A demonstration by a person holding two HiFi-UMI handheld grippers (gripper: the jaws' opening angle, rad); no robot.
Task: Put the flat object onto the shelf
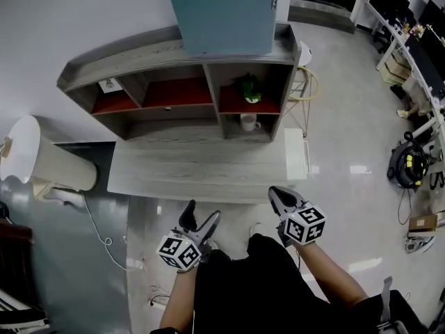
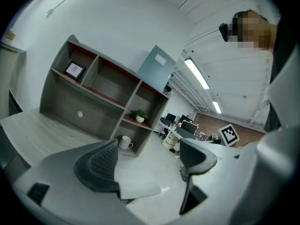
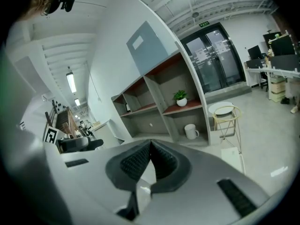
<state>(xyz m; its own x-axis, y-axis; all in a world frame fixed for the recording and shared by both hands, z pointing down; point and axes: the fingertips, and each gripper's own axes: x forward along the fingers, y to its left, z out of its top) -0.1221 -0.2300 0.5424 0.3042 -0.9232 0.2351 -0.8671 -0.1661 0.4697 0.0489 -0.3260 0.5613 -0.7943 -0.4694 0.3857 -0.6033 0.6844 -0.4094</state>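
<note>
The flat object, a blue-grey panel (image 1: 222, 12) with a white label, stands on top of the grey shelf unit (image 1: 125, 58), leaning on the wall. It also shows in the left gripper view (image 2: 157, 64) and in the right gripper view (image 3: 147, 48). Both grippers hang low by the person's body, in front of the desk (image 1: 201, 176) and well short of the shelf. My left gripper (image 1: 201, 218) is open with nothing between its jaws (image 2: 150, 149). My right gripper (image 1: 277, 192) is shut, its ribbed pads pressed together on nothing (image 3: 151, 146).
The shelf compartments hold a white mug (image 1: 247, 122), a small potted plant (image 1: 250, 89) and a picture frame (image 1: 109, 85). A white floor-standing unit (image 1: 42, 158) stands left of the desk, a round stool (image 1: 306, 82) right of the shelf, office desks at the far right.
</note>
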